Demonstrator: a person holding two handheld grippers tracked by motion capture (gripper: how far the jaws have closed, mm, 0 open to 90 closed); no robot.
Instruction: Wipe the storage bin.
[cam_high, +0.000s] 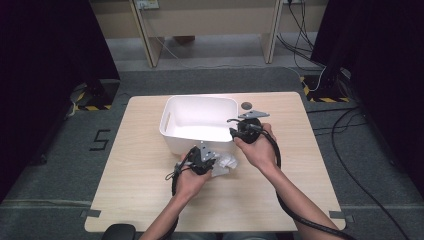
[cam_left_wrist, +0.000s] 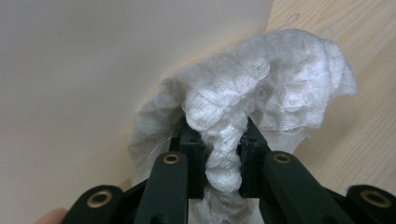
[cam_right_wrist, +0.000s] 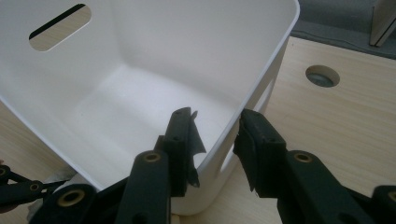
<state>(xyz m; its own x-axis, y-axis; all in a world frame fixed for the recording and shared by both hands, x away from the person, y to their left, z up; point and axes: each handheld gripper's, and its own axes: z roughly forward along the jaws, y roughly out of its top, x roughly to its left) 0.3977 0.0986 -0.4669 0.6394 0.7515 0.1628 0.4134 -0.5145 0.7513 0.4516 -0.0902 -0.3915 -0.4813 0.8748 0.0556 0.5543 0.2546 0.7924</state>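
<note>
Wooden table (cam_high: 150, 200) on grey carpet (cam_high: 60, 185), black curtains (cam_high: 45, 50) flanking.

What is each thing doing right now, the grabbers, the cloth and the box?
Left gripper: shut on the white cloth.
White cloth: bunched up, pinched, beside the box.
Right gripper: jaws astride the box's wall.
White box: upright on the table, nothing inside.

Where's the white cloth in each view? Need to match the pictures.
High view: white cloth lies on the table, just right of the left tool, in front of the white bin.
Left gripper view: centre, a fold pinched between the jaws.
Right gripper view: a scrap at bottom left.
Shared landmark: the white bin.
</note>
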